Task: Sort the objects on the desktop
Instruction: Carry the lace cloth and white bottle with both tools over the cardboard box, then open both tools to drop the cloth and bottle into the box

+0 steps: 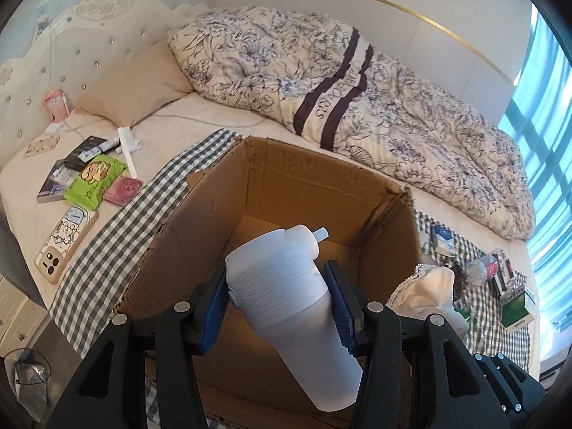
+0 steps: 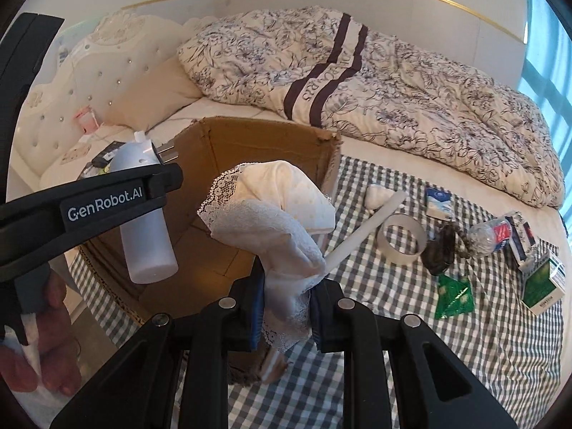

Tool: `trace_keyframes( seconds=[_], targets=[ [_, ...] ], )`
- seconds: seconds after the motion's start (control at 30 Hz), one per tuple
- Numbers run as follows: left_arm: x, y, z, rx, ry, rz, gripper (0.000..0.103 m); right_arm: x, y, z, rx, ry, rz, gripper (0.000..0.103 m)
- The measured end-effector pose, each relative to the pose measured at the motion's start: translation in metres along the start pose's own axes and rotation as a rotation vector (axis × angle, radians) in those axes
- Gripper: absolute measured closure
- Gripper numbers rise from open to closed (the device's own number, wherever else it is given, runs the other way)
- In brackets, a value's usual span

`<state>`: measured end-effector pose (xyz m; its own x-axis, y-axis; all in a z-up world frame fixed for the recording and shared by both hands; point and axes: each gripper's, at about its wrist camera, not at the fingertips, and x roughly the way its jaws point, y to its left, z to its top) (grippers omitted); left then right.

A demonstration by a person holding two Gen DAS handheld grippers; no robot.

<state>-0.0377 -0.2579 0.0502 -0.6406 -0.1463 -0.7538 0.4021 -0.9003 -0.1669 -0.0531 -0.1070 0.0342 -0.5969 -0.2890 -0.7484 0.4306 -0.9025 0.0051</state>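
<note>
Both sets of jaws are clamped: the left gripper (image 1: pixel 279 296) pinches a white bottle (image 1: pixel 289 286) by its ribbed upper body, and the right gripper (image 2: pixel 286 307) squeezes a bunched white lace cloth (image 2: pixel 279 221).

The cardboard box (image 1: pixel 321 182) is the landmark. It stands open on a grey checked cloth (image 2: pixel 482 339) spread over the bed. Behind the box lies the floral quilt (image 1: pixel 393 114), with a beige pillow (image 1: pixel 132 85) behind and to its left.

The bottle hangs tilted over the box's open mouth, spout (image 1: pixel 321 234) toward the far wall. The lace cloth is held just right of the box, above its right wall and near corner.

Right of the box on the checked cloth lie a white stick (image 2: pixel 368 228), a tape ring (image 2: pixel 402 241), a crushed plastic bottle (image 2: pixel 491 236), green sachets (image 2: pixel 454 295) and a green carton (image 2: pixel 543 286). Left of the box rest a phone (image 1: pixel 66 243) in a cartoon case and a green wipes pack (image 1: pixel 94 182).
</note>
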Motion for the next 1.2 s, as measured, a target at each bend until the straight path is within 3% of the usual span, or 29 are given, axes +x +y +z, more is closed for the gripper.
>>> trace_keyframes(
  seconds=[0.37, 0.4, 0.43, 0.47, 0.5, 0.6, 0.7, 0.77, 1.2],
  targets=[
    [0.027, 0.01, 0.001, -0.019, 0.037, 0.033, 0.049, 0.024, 0.011, 0.014, -0.035, 0.008, 0.01, 0.081],
    [0.027, 0.011, 0.001, -0.025, 0.034, 0.025, 0.045, 0.027, 0.013, 0.015, -0.041, 0.013, 0.015, 0.081],
    [0.027, 0.011, 0.001, -0.031, 0.032, 0.016, 0.027, 0.031, 0.015, 0.016, -0.044, 0.018, 0.019, 0.081],
    [0.028, 0.012, 0.001, -0.035, 0.03, 0.019, 0.016, 0.034, 0.016, 0.016, -0.046, 0.023, 0.023, 0.08],
    [0.027, 0.013, 0.001, -0.039, 0.023, 0.035, 0.004, 0.036, 0.017, 0.016, -0.046, 0.025, 0.027, 0.072],
    [0.024, 0.013, 0.002, -0.039, 0.004, 0.033, 0.003, 0.038, 0.019, 0.016, -0.048, 0.014, 0.051, 0.039],
    [0.022, 0.013, 0.001, -0.046, 0.004, 0.034, 0.003, 0.035, 0.026, 0.015, -0.086, -0.006, 0.047, 0.026],
    [0.021, 0.011, 0.001, -0.046, 0.005, 0.033, 0.003, 0.03, 0.03, 0.013, -0.102, -0.031, 0.015, 0.021],
    [-0.015, -0.032, -0.011, 0.015, -0.062, 0.025, 0.003, -0.005, 0.004, 0.007, -0.045, -0.103, -0.01, 0.021]
  ],
)
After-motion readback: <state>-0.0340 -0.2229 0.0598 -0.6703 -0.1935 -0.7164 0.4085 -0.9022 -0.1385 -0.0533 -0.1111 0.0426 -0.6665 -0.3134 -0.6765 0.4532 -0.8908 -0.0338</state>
